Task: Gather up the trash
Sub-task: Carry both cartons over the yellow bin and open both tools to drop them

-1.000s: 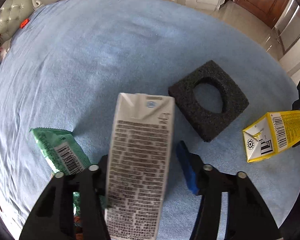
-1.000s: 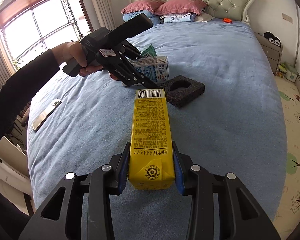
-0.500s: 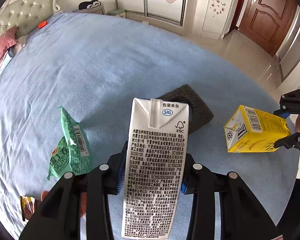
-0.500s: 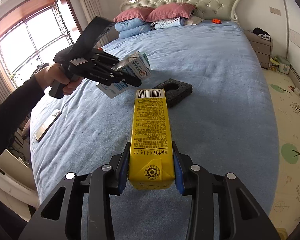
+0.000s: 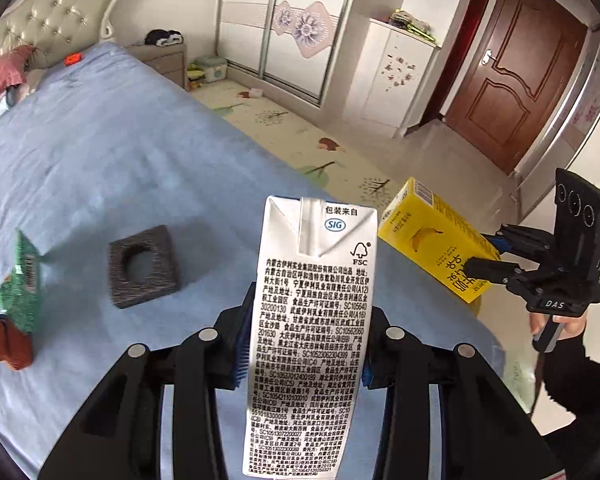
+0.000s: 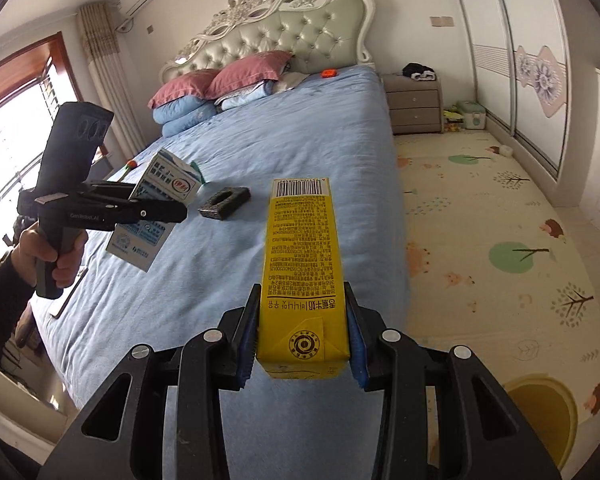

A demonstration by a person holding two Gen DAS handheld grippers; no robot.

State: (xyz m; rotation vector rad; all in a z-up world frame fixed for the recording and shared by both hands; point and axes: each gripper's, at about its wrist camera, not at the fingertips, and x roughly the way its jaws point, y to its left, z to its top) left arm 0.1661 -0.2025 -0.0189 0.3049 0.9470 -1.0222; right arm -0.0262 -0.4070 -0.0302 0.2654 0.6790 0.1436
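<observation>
My left gripper (image 5: 302, 344) is shut on a white milk carton (image 5: 312, 320) with black print, held up in the air over the bed's foot end. The same carton (image 6: 156, 216) shows in the right wrist view, clamped in the left gripper (image 6: 156, 210) that a hand holds at the left. My right gripper (image 6: 302, 340) is shut on a yellow banana-milk carton (image 6: 302, 268). In the left wrist view that yellow carton (image 5: 432, 240) hangs past the bed's corner, in the right gripper (image 5: 482, 258). A green snack bag (image 5: 20, 284) and a brown wrapper (image 5: 8, 340) lie on the blue bedspread (image 5: 100, 152).
A black foam block (image 5: 144, 266) with a hole lies on the bed, and shows as foam block (image 6: 225, 201) in the right wrist view. Pillows (image 6: 220, 80) and a padded headboard (image 6: 280, 36) are at the far end. A play mat (image 6: 500, 220), a nightstand (image 6: 414, 108), wardrobe (image 5: 292, 28) and brown door (image 5: 512, 80) surround the bed.
Both grippers have lifted their cartons and swung away from the bed's middle toward its foot corner. The floor, wardrobe and door have come into view; the foam block and green bag have slid left.
</observation>
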